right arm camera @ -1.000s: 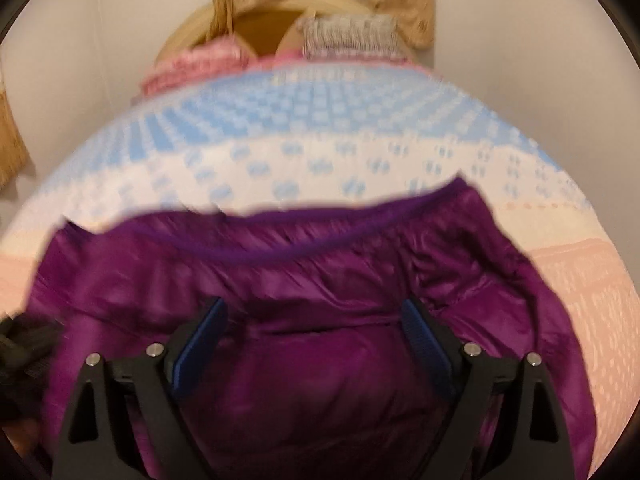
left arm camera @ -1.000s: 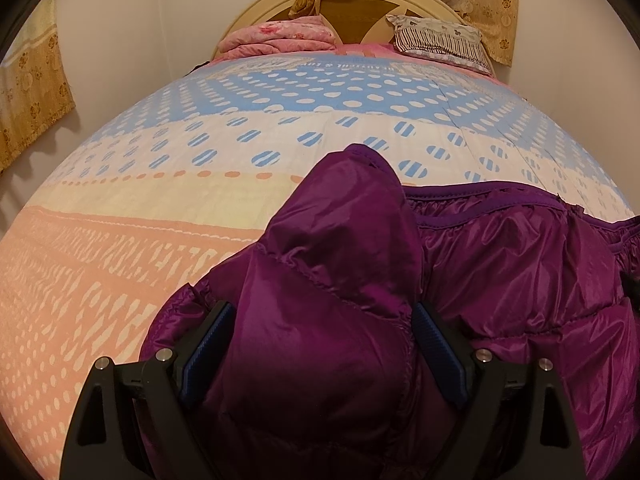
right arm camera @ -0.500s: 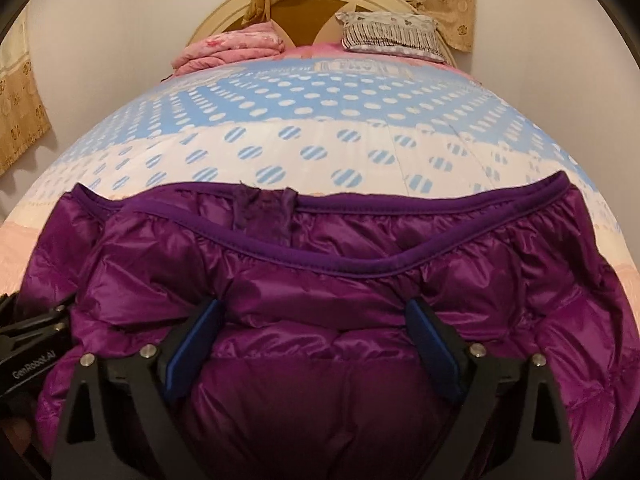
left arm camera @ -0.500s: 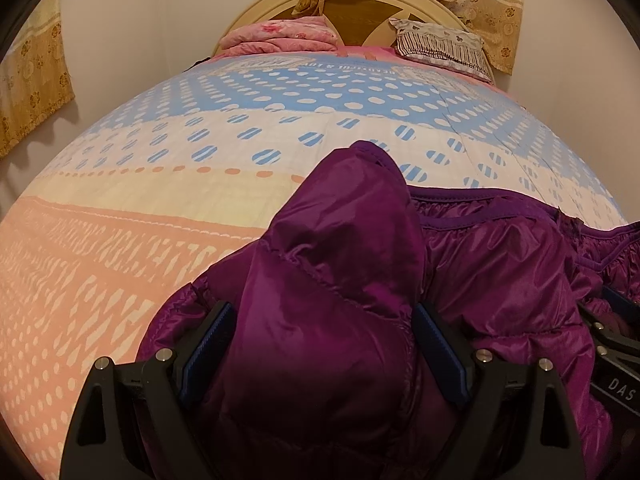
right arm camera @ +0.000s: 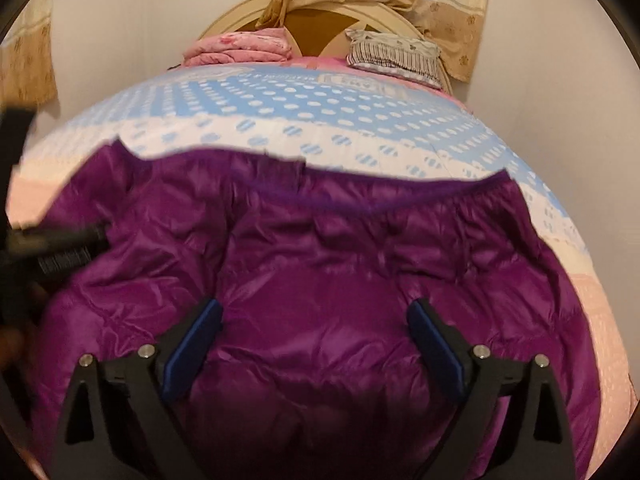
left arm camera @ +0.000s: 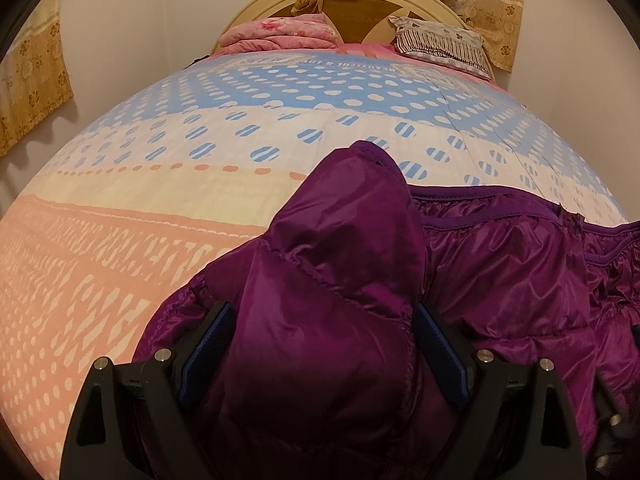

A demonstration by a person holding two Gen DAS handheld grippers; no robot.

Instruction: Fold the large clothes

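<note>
A purple puffer jacket (right arm camera: 340,272) lies spread on the bed, its hem band toward the headboard. One puffy sleeve (left arm camera: 340,260) is folded up over the jacket's left side and bulges between the wide jaws of my left gripper (left arm camera: 322,344); the blue pads flank it without squeezing. My right gripper (right arm camera: 316,336) hovers low over the jacket's body, jaws opening, with only flat fabric below them. The left gripper (right arm camera: 48,248) shows blurred at the left edge of the right wrist view. The right gripper (left arm camera: 612,420) peeks in at the bottom right of the left wrist view.
The bed cover (left arm camera: 160,200) has blue, cream and peach dotted bands. A folded pink quilt (left arm camera: 280,34) and a striped pillow (left arm camera: 440,42) lie by the round headboard (left arm camera: 360,4). Curtains (left arm camera: 32,80) hang on the left wall and behind the headboard.
The right gripper has swung right and lower over the jacket, and its jaws stand a little wider. In the left wrist view it slid down to the bottom right corner. The left gripper kept still.
</note>
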